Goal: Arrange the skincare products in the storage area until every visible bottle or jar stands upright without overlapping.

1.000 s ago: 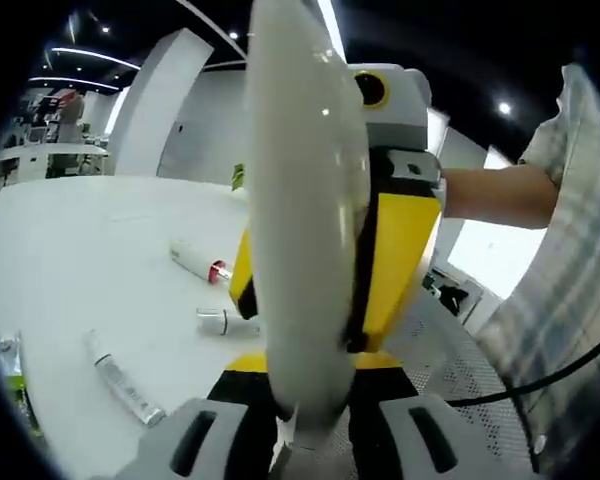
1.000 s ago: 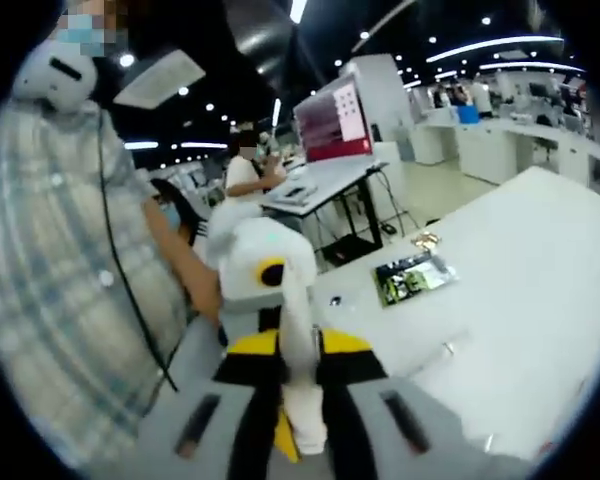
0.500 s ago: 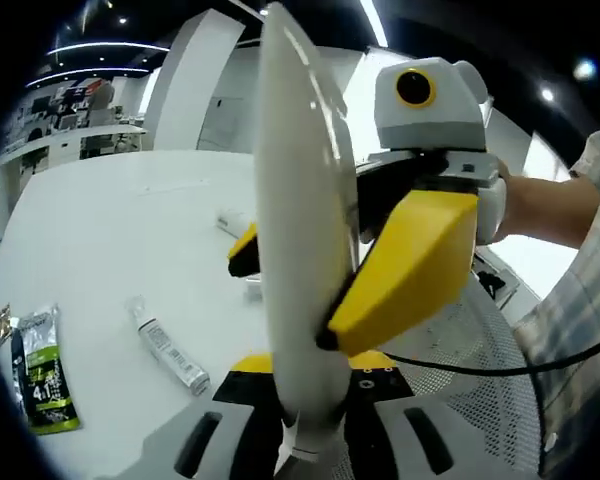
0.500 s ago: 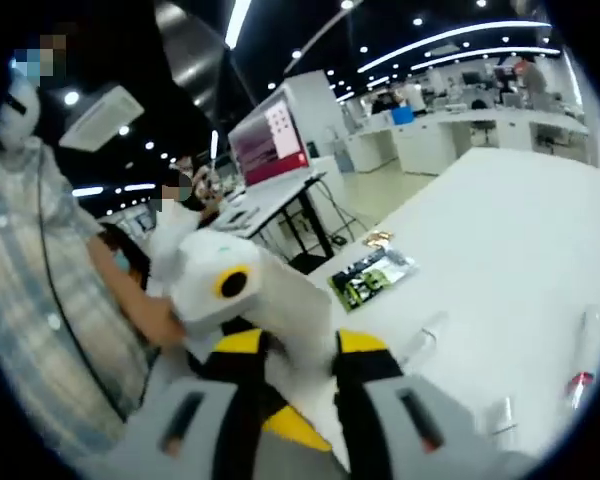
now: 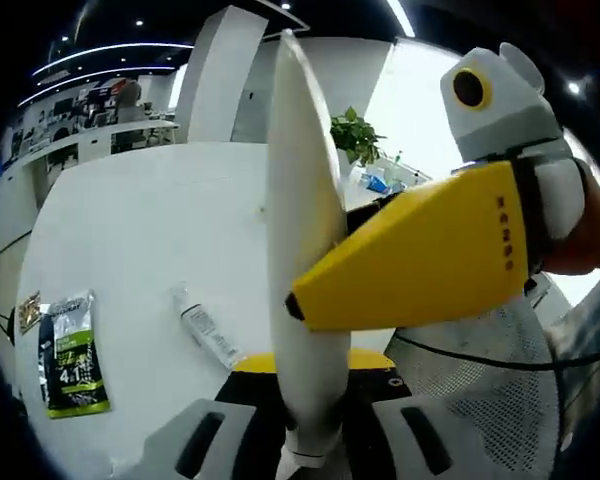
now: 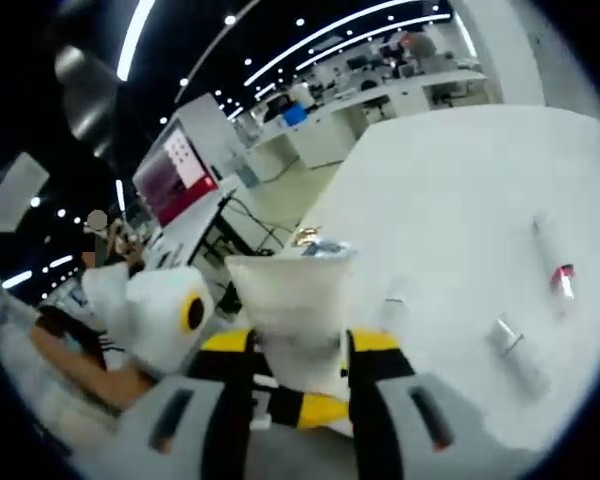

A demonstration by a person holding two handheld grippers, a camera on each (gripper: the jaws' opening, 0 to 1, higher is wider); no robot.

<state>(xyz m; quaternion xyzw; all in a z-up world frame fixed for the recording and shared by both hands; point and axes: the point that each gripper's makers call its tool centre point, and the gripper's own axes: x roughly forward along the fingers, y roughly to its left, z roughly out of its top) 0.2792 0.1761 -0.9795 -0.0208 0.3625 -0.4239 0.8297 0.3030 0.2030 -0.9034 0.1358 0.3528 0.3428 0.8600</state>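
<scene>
Skincare tube (image 5: pixel 302 300), white, flat-ended, glossy: pinched edge-on between your left tongs (image 5: pixel 305 445); your right tongs (image 6: pixel 300 400) are pressed on the same tube's (image 6: pixel 292 305) wide end. Since half a second ago, the right tongs' yellow jaw has swung lower across the left gripper view. Silver tube (image 5: pixel 208 327) lies flat on the surface (image 5: pixel 150 230), left of your left tongs; green sachet (image 5: pixel 72 355) further left. Red-capped tube (image 6: pixel 555 262) and small tube (image 6: pixel 508 342) lie flat, right of your right tongs.
</scene>
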